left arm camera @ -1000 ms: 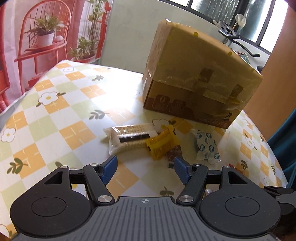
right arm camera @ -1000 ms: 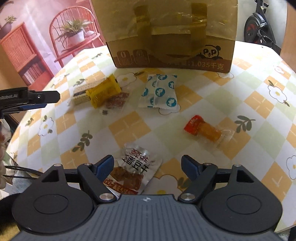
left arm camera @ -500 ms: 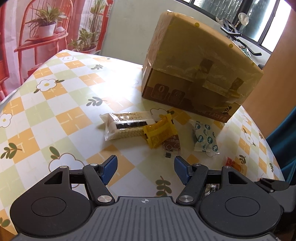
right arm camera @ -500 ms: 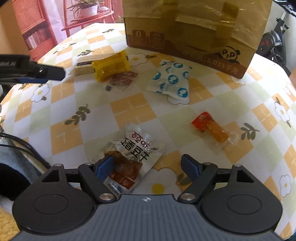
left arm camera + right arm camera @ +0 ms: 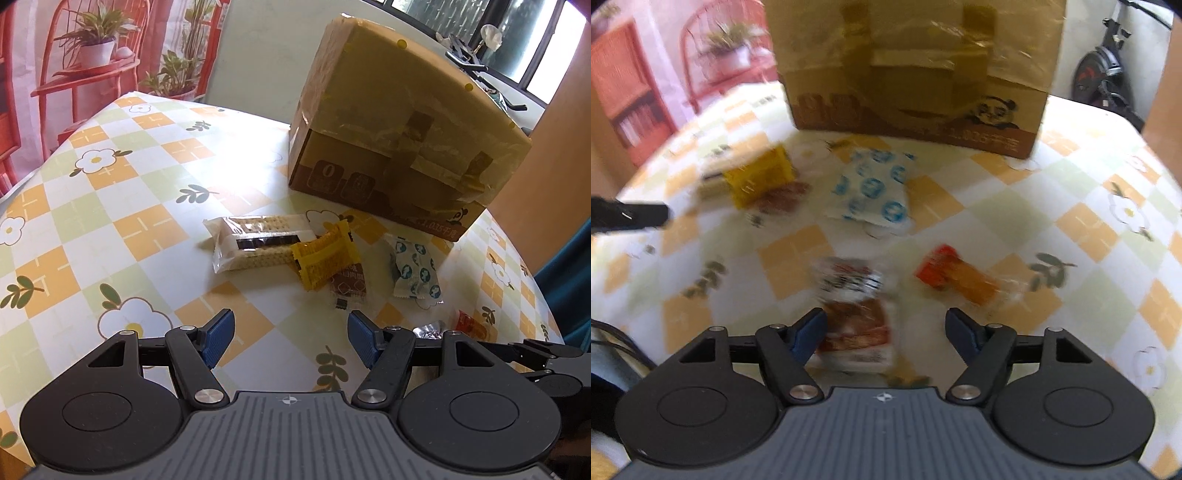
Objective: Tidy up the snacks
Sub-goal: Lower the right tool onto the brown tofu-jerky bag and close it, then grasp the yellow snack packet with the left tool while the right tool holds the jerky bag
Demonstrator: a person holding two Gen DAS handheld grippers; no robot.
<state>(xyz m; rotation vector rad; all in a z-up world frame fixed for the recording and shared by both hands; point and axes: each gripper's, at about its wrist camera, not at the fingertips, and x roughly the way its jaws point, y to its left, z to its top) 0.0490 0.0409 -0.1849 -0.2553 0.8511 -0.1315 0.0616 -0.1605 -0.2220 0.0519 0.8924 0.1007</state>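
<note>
Left gripper [image 5: 290, 328]: jaws spread wide, holding nothing, at the lower centre of its frame above the checked worktop [image 5: 110, 206]. Mid-frame lie a cracker pack [image 5: 255, 245], a yellow packet [image 5: 325, 258] overlapping its right end, a brown packet [image 5: 349, 286] just beside it, and a blue-dotted packet [image 5: 413, 271] further right. A cardboard box [image 5: 406, 147] fills the upper right. Right gripper [image 5: 884, 330]: jaws wide, empty; view blurred. A red-and-white snack pouch [image 5: 855, 306] lies between its fingers at lower centre, an orange packet [image 5: 960, 280] to the right.
</note>
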